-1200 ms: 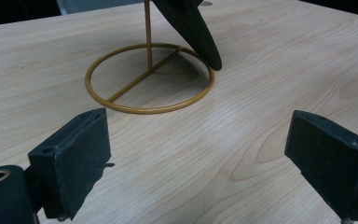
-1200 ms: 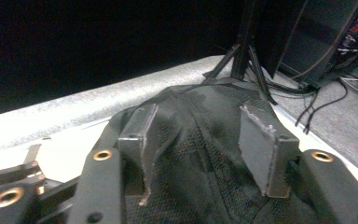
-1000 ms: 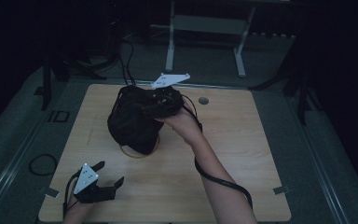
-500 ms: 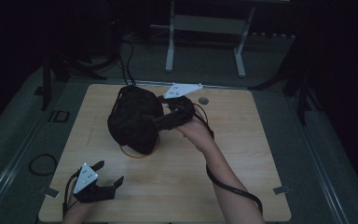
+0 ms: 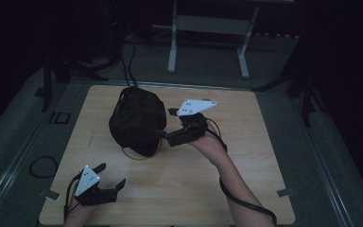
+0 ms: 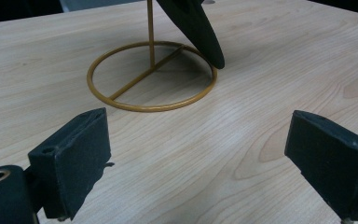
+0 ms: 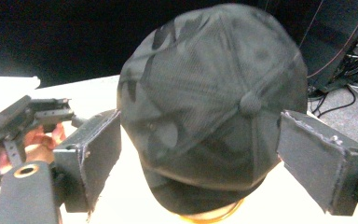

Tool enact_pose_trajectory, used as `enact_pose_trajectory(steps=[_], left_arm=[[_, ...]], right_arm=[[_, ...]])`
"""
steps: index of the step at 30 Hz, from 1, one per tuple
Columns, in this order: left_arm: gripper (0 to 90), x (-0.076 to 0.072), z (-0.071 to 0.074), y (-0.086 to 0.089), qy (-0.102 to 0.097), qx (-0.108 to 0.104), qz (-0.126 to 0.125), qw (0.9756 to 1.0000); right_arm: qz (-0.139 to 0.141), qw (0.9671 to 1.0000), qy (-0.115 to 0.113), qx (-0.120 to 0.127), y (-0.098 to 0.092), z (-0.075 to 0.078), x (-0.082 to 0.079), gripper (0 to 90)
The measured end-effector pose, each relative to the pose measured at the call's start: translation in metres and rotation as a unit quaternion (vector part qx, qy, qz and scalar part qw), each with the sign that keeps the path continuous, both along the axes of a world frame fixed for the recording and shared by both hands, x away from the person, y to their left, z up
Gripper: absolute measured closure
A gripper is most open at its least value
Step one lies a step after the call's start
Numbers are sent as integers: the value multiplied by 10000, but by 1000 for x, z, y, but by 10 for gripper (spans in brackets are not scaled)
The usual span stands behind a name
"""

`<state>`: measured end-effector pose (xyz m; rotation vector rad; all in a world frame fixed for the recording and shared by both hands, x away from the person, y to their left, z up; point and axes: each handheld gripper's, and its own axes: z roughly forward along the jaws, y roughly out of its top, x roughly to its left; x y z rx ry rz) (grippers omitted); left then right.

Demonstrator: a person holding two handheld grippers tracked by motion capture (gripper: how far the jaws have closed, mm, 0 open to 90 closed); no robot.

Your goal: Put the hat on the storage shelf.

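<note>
Two tongs are gaping empty; right tongs, having just been opening, are sitting beside the cap, left tongs well nearer the person.

No legible text, labels, brands or numbers – cap, stand, counter all unmarked

Black tongs with pale triangular plates, apparently bare forearms.
</note>
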<state>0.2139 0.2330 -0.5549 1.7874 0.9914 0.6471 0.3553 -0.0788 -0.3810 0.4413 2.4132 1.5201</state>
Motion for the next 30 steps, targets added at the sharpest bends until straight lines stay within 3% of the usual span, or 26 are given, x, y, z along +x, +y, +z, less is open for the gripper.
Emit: enact_pose_trajectory(steps=[4, 10, 13, 17, 30], left_arm=[[73, 0, 0, 0, -14, -14, 12, 10000], [73, 0, 1, 0, -12, -16, 5, 10000], [73, 0, 1, 0, -10, -23, 14, 10000], [73, 0, 1, -1, -10, -32, 9, 10000], [73, 0, 0, -1, 20, -61, -22, 10000]], right_arm=[[19, 10000, 81, 52, -9, -11, -6, 141], [176, 9997, 110, -133, -19, -34, -12, 140], [210, 9996, 186, -98, -24, -46, -16, 140], [203, 9993, 302, -77, -31, -61, -21, 140], [149, 9991, 378, -123, -51, -104, -37, 140]])
